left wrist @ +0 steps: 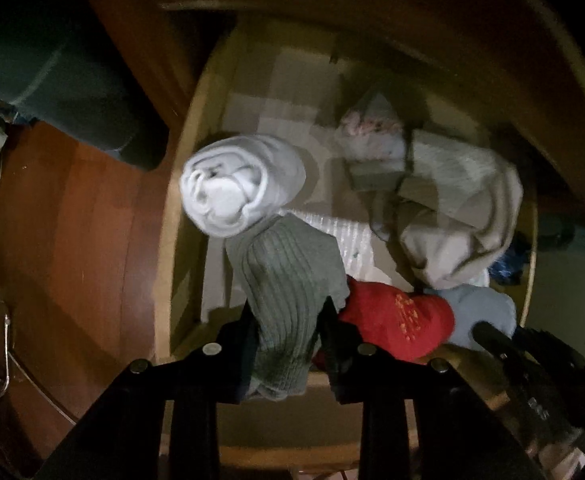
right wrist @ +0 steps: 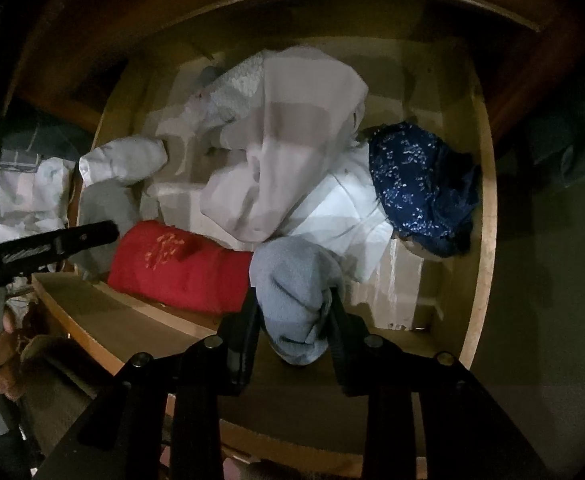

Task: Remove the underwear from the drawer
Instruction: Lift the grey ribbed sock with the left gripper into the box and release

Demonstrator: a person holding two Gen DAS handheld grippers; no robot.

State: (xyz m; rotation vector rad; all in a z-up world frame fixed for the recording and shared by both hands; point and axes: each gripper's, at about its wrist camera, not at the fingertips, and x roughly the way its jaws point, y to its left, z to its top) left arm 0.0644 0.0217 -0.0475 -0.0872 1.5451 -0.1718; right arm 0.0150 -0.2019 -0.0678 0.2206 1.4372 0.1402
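An open wooden drawer (right wrist: 486, 200) holds a loose heap of folded and rolled garments under dim light. The left gripper (left wrist: 288, 320) points straight down over the drawer's near-left corner, its jaws narrowed and clamped on a grey-green ribbed piece (left wrist: 288, 280) that hangs up between the fingers. Just beyond it, against the drawer's left wall, lies a white roll (left wrist: 240, 184). A red roll (right wrist: 180, 264) with gold stitching lies against the drawer's front wall, touching the ribbed piece on one side. The right gripper (right wrist: 294, 320) stands at the front wall too, jaws narrow and pinching a pale blue bundle (right wrist: 292, 288) that sits just beside the red roll. In the drawer's middle a beige cloth (right wrist: 284, 152) is heaped over white cloth (right wrist: 344, 208). A navy piece (right wrist: 420, 184) with small white specks rests against the drawer's right wall. The back of the drawer is mostly bare liner, giving free space there. Left of the drawer is reddish wood floor (left wrist: 72, 220).
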